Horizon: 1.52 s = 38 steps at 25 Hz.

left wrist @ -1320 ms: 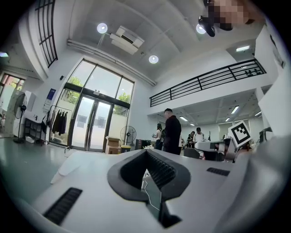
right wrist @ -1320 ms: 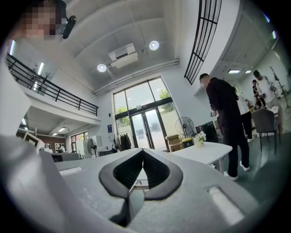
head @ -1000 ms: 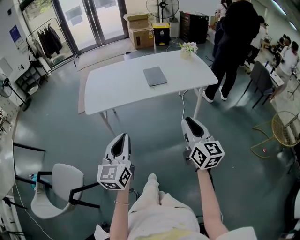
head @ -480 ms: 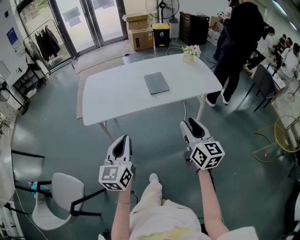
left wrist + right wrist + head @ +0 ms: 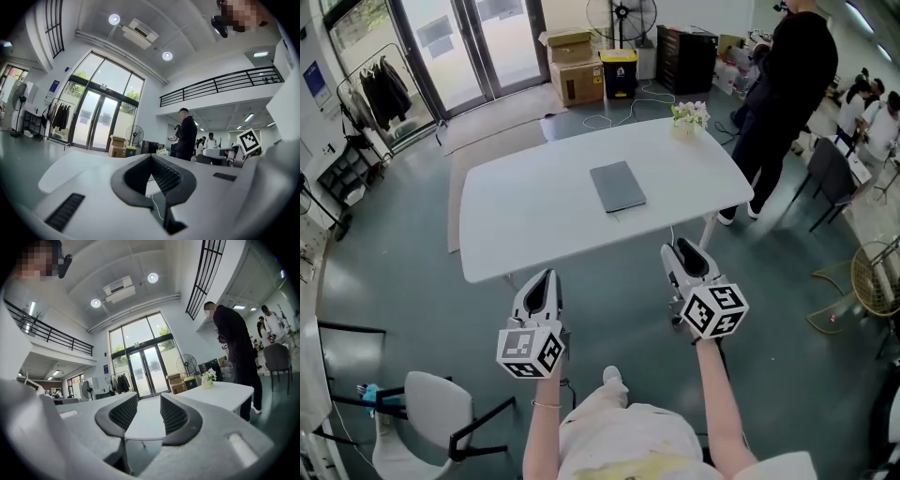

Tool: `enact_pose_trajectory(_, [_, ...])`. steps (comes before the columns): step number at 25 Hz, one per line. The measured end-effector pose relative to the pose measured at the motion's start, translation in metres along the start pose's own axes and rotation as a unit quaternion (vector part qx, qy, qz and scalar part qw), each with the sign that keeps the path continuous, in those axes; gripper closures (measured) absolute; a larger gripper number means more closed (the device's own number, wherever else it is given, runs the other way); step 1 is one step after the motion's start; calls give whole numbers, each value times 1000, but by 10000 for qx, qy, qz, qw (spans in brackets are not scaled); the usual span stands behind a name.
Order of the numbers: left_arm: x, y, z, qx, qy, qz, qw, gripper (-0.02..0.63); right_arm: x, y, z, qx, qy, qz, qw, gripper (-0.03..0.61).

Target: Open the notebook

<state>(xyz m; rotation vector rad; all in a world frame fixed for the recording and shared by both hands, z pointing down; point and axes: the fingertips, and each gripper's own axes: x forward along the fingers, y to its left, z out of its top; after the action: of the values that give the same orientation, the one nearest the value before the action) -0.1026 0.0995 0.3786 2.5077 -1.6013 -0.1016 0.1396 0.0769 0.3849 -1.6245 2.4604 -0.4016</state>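
Observation:
A closed grey notebook (image 5: 618,187) lies flat near the middle of the white table (image 5: 516,220). Both grippers are held level in front of the table's near edge, short of it, and neither touches anything. My left gripper (image 5: 546,279) points at the table's left half; in the left gripper view its jaws (image 5: 151,158) meet at the tips with nothing between them. My right gripper (image 5: 680,248) points at the right half. In the right gripper view (image 5: 148,397) its pads stand apart, with only the table top (image 5: 220,392) showing through the gap.
A small pot of flowers (image 5: 688,114) stands at the table's far right corner. A person in black (image 5: 792,66) stands just beyond that corner. A white chair (image 5: 422,412) is at my lower left. Cardboard boxes (image 5: 574,66), a yellow bin (image 5: 620,70) and a fan stand by the glass doors.
The table and notebook have come lower and nearer in the head view as I carry both grippers toward them. The person in black has shifted along the table's right end.

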Motion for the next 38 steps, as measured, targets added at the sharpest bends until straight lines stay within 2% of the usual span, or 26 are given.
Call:
enact_pose_trajectory(9, [49, 29, 3, -16, 47, -151, 9999, 614, 55, -16, 4, -46, -12, -123, 9999, 439])
enact_pose_trajectory(18, [86, 55, -11, -193, 271, -112, 9994, 615, 99, -32, -5, 52, 125, -211, 9997, 430])
enact_pose_trajectory(28, [171, 84, -24, -406, 437, 43, 9982, 614, 184, -84, -13, 214, 357, -144, 9990, 430])
enact_pose_trajectory(38, [269, 99, -39, -667, 749, 159, 9948, 615, 265, -148, -22, 352, 904, -107, 9952, 430])
